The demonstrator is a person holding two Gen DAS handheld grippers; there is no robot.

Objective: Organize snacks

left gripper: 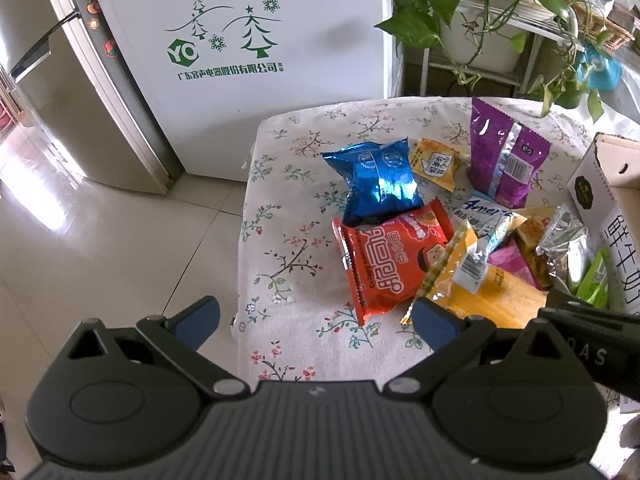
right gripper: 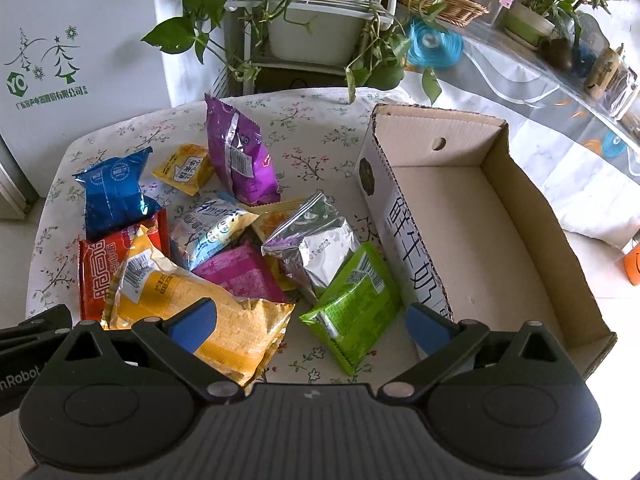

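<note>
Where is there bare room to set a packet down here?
The box floor is bare. The cloth is free left of the blue and red packets, and behind the purple packet. It is crowded between the red packet and the box wall.

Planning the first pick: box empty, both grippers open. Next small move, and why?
Probably lower the right gripper onto the green snack packet and close. Both it and the left gripper are open and hold nothing. The green packet lies nearest the right gripper's fingers, uncovered, right beside the empty cardboard box, so the transfer looks shortest.
</note>
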